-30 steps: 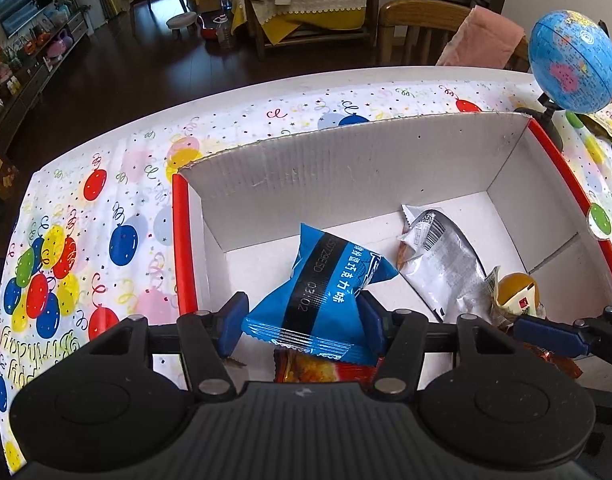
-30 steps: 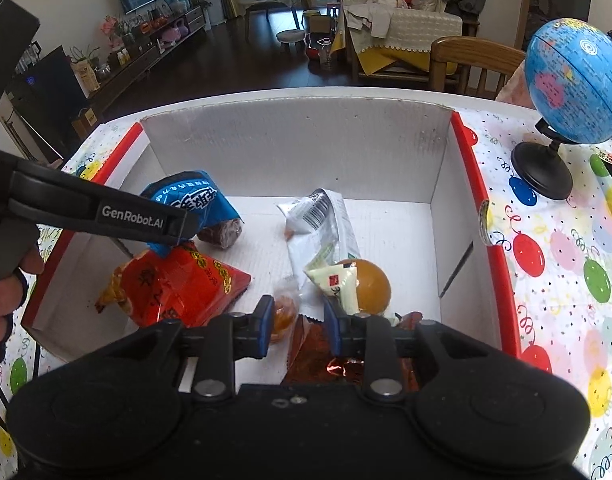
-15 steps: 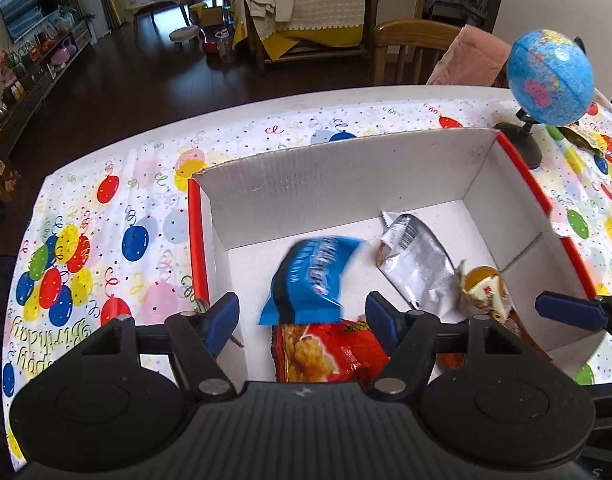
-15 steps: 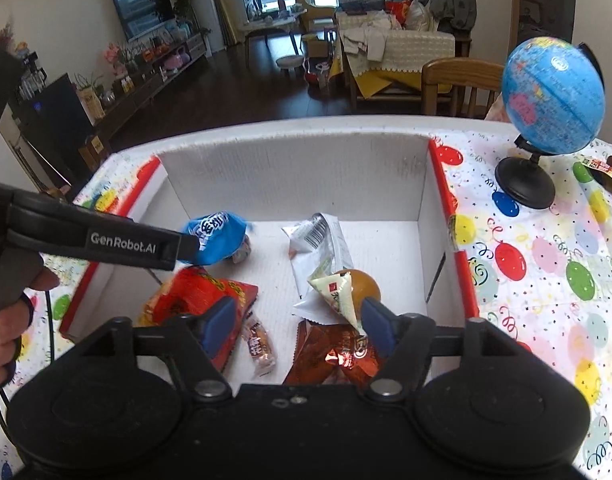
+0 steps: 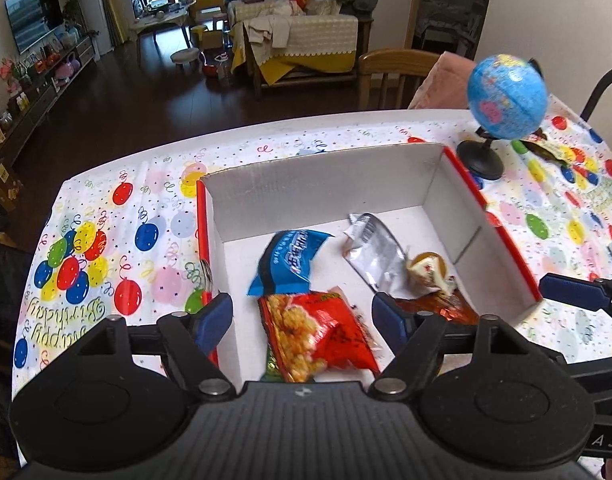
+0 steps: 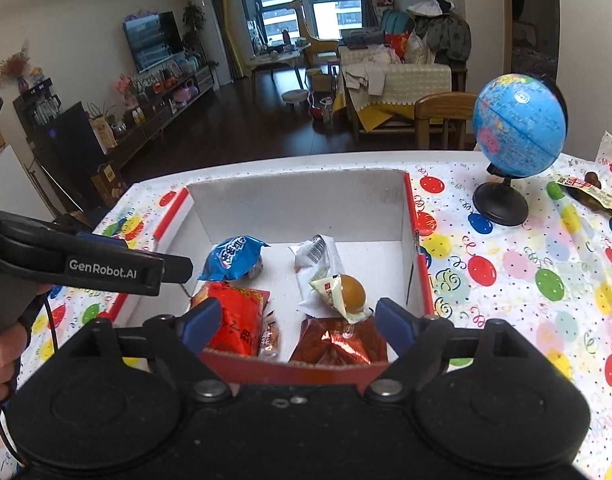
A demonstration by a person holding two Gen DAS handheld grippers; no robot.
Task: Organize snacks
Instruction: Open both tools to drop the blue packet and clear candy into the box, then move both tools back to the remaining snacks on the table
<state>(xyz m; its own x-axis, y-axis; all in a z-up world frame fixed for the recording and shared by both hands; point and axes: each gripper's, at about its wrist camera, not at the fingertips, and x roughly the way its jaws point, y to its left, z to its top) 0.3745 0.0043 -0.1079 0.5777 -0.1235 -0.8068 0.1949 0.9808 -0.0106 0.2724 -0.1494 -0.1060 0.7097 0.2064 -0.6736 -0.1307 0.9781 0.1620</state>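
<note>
Left gripper [image 5: 301, 316]: jaws wide, empty, above box.
Right gripper [image 6: 297, 326]: jaws wide, empty.
Box [image 6: 297, 200]: holds blue packet [image 6: 235, 258], red bag [image 6: 235, 320], silver pouch [image 5: 372, 256].
Small candy [image 6: 269, 338]: label unreadable.
Foil packet [image 6: 338, 342]: near edge hidden.

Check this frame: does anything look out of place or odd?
One snack packet lies on the tablecloth beyond the globe, outside the box where the other snacks are loosely heaped. The blue packet lies tilted, overlapping the red bag. Both hand-held grippers are open; nothing looks spilled.
</note>
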